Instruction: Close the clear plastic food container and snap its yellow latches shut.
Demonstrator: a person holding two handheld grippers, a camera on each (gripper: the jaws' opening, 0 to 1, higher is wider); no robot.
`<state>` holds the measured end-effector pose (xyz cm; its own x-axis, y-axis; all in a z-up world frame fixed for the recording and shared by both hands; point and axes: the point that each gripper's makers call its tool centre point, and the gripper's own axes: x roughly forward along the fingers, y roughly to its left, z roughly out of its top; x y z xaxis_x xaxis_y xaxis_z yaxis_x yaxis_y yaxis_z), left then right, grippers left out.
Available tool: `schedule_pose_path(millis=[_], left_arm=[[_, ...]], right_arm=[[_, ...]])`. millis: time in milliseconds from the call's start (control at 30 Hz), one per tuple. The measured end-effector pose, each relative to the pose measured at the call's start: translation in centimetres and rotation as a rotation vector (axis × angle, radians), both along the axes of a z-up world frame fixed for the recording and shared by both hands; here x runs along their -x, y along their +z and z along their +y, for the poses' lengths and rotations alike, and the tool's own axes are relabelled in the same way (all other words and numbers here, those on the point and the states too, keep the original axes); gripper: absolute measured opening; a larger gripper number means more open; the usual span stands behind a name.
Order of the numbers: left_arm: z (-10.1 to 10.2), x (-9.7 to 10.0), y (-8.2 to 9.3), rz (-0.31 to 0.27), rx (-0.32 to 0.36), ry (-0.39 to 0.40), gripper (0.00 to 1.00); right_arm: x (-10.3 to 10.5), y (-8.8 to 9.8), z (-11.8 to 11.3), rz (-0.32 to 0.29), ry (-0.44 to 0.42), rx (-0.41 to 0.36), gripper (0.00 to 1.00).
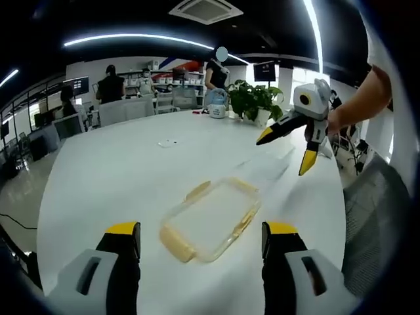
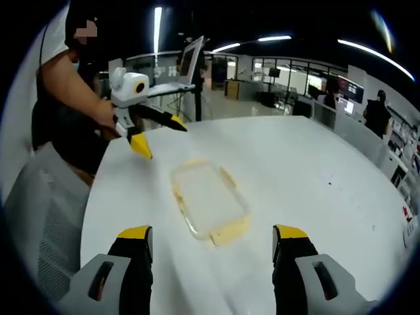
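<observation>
A clear plastic food container (image 1: 211, 220) is lying flat on a white worktop (image 1: 118, 170), sitting in the lower middle of the left gripper view, its lid appearing to be down on it (how firmly, the frames do not tell). Its yellow latches (image 1: 177, 244) are showing along the edges, the nearest one at the container's lower left end. The left gripper (image 1: 200, 244) is hovering short of the container with its jaws spread wide and holding nothing. At the upper right of the same frame, the right gripper (image 1: 287, 149) is hanging above the worktop, jaws parted and empty, a person's hand (image 1: 338, 121) gripping it. In the right gripper view, the container (image 2: 209, 199) is lying at centre, the right gripper (image 2: 213, 244) wide open below it, and the left gripper (image 2: 159, 134) is sitting open at upper left. A potted plant (image 1: 257, 102) is standing at the worktop's far edge.
</observation>
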<state>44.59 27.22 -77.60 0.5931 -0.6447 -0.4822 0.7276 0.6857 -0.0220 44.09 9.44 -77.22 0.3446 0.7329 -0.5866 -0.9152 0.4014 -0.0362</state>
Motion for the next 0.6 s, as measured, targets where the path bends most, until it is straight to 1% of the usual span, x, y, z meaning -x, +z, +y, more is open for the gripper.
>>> schedule_pose_path(millis=[200,400,500,600], left_arm=[[-0.1,-0.5,-0.4,-0.003,-0.043,-0.051,0.77],[-0.1,-0.5,-1.1,-0.005,-0.100,-0.114,0.77],[-0.1,-0.6,-1.3,0.004,-0.100,-0.122,0.77],[-0.1,-0.8,-1.5,0.004,-0.118,-0.142,0.76]], right_arm=[[-0.2,-0.5,0.5,0.008,0.038,0.027,0.75],[-0.6,-0.8,0.7,0.010,0.065,0.052,0.75],[-0.6,-1.1,0.8,0.020,0.077,0.055,0.75],[-0.6,-1.6,0.9,0.018,0.111,0.087,0.74]])
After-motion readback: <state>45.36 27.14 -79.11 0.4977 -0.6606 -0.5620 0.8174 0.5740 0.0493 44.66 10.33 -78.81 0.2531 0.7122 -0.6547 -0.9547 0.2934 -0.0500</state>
